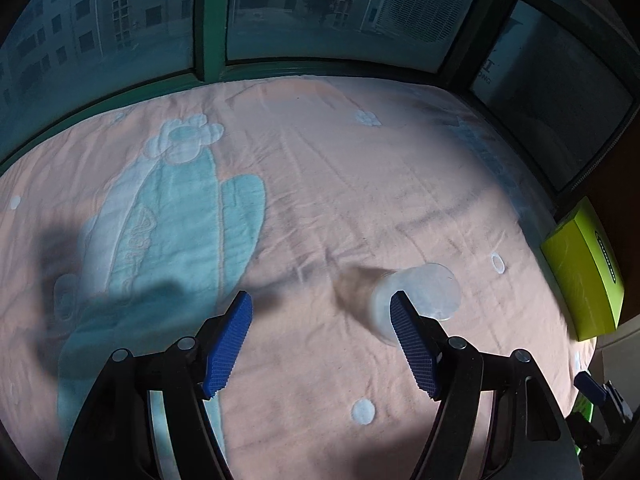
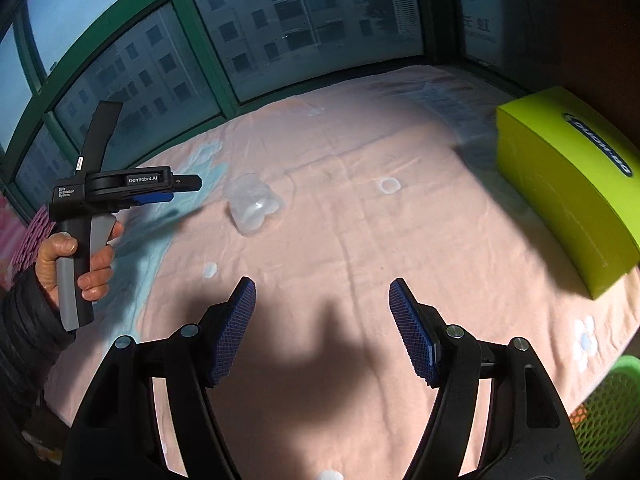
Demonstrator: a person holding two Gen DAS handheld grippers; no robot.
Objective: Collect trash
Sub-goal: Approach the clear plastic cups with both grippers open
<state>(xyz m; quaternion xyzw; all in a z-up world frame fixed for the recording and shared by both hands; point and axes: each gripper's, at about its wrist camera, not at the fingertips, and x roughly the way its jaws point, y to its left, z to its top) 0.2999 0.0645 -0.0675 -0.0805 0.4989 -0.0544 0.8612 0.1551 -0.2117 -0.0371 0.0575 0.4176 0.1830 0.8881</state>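
A clear plastic cup (image 2: 253,206) lies on its side on the pink blanket (image 2: 360,240), near the middle and a bit toward the window edge. It looks very light and thin. It could squash if pinched hard, and it could roll or slide away when bumped, because it is round and smooth. I think the best place to hold it is across its round body, with one pad on each side, and only a soft squeeze.

The left gripper (image 1: 322,312) is open wide with nothing in it. The cup (image 1: 416,300) sits just past its right pad (image 1: 412,344), not between the pads. The right gripper (image 2: 322,300) is open wide too, and empty, well back from the cup.

There is lots of bare blanket around the cup. A green box (image 2: 568,184) sits by the right edge, well apart from it. A green basket (image 2: 612,404) peeks up past the near right corner, maybe for the trash.
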